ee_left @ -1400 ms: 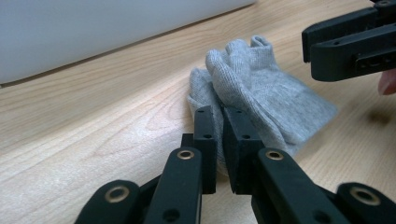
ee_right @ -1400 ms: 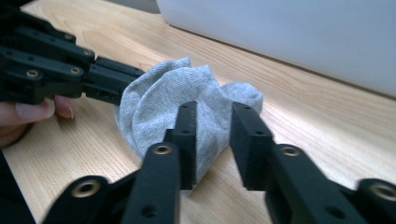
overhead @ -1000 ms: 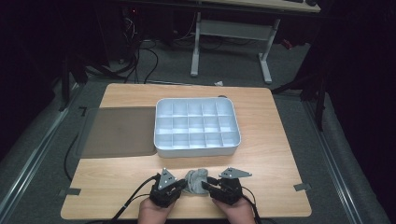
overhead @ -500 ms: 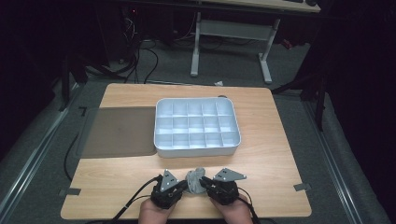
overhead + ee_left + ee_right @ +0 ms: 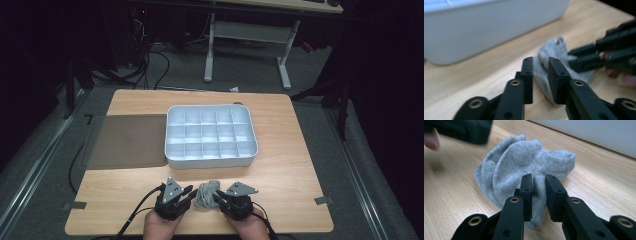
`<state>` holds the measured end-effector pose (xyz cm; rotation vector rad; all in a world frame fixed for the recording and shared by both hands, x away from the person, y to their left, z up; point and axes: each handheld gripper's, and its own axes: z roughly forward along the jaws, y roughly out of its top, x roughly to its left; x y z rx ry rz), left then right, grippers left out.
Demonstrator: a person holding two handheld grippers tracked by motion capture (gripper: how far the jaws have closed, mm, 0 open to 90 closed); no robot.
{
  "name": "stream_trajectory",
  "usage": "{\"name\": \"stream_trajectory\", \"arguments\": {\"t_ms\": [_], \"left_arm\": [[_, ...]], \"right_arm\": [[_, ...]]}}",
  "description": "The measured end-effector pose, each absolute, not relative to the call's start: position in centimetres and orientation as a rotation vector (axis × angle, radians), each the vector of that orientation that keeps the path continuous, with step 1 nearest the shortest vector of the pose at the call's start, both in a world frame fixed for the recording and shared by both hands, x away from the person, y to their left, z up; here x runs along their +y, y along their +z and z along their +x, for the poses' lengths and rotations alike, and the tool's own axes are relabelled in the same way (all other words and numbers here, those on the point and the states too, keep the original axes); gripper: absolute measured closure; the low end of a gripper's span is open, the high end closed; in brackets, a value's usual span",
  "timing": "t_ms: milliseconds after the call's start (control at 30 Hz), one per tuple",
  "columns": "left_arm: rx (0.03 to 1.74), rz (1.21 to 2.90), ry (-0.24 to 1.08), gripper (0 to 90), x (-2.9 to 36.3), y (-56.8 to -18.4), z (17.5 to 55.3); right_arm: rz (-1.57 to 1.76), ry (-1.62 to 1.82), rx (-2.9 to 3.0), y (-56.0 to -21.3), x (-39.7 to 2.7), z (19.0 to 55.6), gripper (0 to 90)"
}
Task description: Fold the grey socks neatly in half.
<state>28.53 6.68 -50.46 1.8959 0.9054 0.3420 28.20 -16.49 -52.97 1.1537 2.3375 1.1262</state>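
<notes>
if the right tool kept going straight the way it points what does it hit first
The grey sock: the right tool already has a fold of it between its jaws. Past the sock, probably the left tool, though depth is hard to judge.

Sock point(image 5: 206, 192) between both tools, tray point(image 5: 210, 134) behind, mat point(image 5: 127, 141) left

Bare wood on the table point(image 5: 295, 165) right of the divided tray point(image 5: 210, 135) gives open passage. The tray blocks the way forward from the grey sock point(image 5: 207, 194) (its wall sits near). A dark mat point(image 5: 127, 141) lies flat at left. The front strip is crowded where both hands flank the sock.
</notes>
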Motion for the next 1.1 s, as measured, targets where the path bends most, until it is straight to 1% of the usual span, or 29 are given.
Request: {"name": "stream_trajectory", "arguments": {"t_ms": [33, 67, 200, 300, 400, 533, 733, 767, 800, 833, 1100], "left_arm": [[0.877, 1.891, 0.343, 81.9, 5.9, -49.8, 28.5], [0.877, 1.891, 0.343, 82.5, 5.9, -49.8, 28.5], [0.826, 1.913, 0.307, 82.6, 3.2, -49.7, 28.5], [0.806, 1.981, 0.314, 82.9, 1.9, -50.8, 28.8], [0.822, 2.045, 0.351, 84.6, 2.3, -51.9, 29.0], [0.831, 2.085, 0.4, 87.1, 3.4, -52.6, 28.7], [0.829, 2.075, 0.403, 89.1, 3.8, -53.2, 28.4], [0.817, 2.086, 0.403, 89.2, 3.8, -53.2, 28.4], [0.817, 2.086, 0.403, 89.2, 3.8, -53.2, 28.4], [0.824, 2.082, 0.394, 89.2, 3.9, -53.2, 28.4], [0.827, 2.08, 0.395, 89.2, 3.9, -53.2, 28.4]], "right_arm": [[1.154, 1.127, 2.337, -53.0, -16.5, 28.2, 77.8], [1.154, 1.127, 2.337, -53.0, -16.5, 28.2, 77.8], [1.161, 1.131, 2.337, -53.0, -16.5, 28.2, 77.7], [1.165, 1.134, 2.339, -53.0, -16.6, 28.2, 77.7], [1.174, 1.142, 2.342, -53.0, -16.6, 28.3, 77.7], [1.176, 1.146, 2.342, -53.0, -16.7, 28.3, 77.4], [1.181, 1.15, 2.344, -53.0, -16.7, 28.3, 76.5], [1.192, 1.159, 2.345, -53.0, -16.8, 28.4, 73.5], [1.192, 1.159, 2.345, -53.0, -16.8, 28.4, 73.5], [1.203, 1.207, 2.328, -52.7, -17.1, 28.2, 70.3], [1.269, 1.299, 2.223, -51.8, -18.0, 27.9, 71.9]]}}
